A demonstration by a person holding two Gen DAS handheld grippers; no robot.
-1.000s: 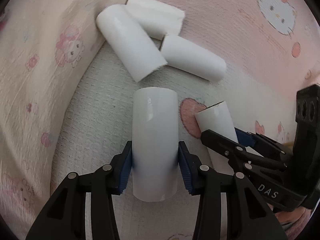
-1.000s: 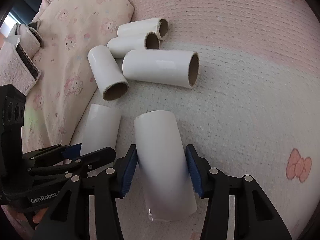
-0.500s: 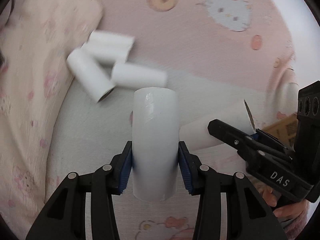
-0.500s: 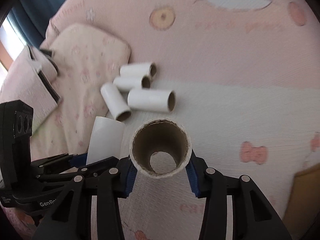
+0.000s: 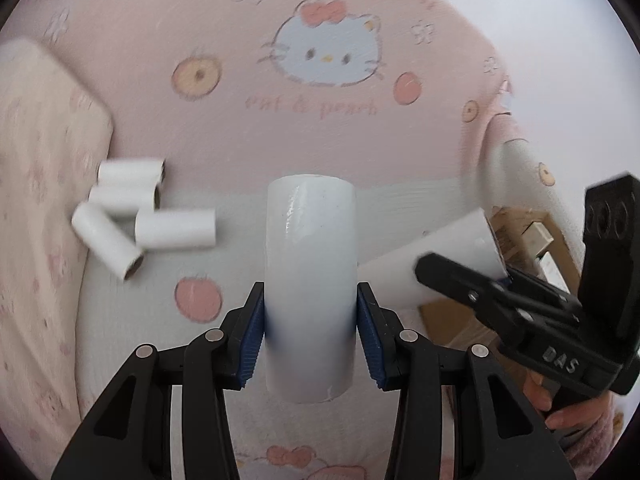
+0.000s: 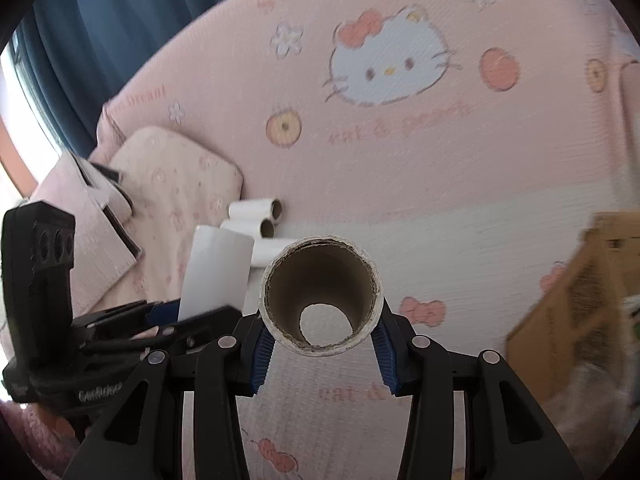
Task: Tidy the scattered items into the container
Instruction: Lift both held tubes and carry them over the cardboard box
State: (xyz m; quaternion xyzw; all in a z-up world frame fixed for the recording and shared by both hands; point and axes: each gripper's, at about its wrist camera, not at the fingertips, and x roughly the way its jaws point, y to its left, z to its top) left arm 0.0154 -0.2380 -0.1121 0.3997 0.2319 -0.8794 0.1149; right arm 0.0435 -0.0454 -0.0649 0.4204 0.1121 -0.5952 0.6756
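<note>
Four rolls (image 5: 136, 216) lie in a loose cluster on the bed (image 5: 304, 148), well to the left of and beyond the left gripper (image 5: 310, 340); these are left to tidy. Two more are in hand, neither yet in the box. What the box holds already cannot be made out.

The left gripper is clamped on a white roll (image 5: 310, 280), both blue pads pressed to its sides, the roll pointing straight ahead along the fingers, lifted clear of the bed. To its right, the right gripper (image 6: 320, 344) is likewise closed on a tube (image 6: 320, 292), its open brown end facing the camera so one looks right through it. In the left view that tube angles up and rightward toward the box (image 5: 524, 232), its far end over or just before the near edge; in the right view the box (image 6: 580, 300) sits to the right of the gripper and ahead. Both grippers are held level and close together, side by side.
</note>
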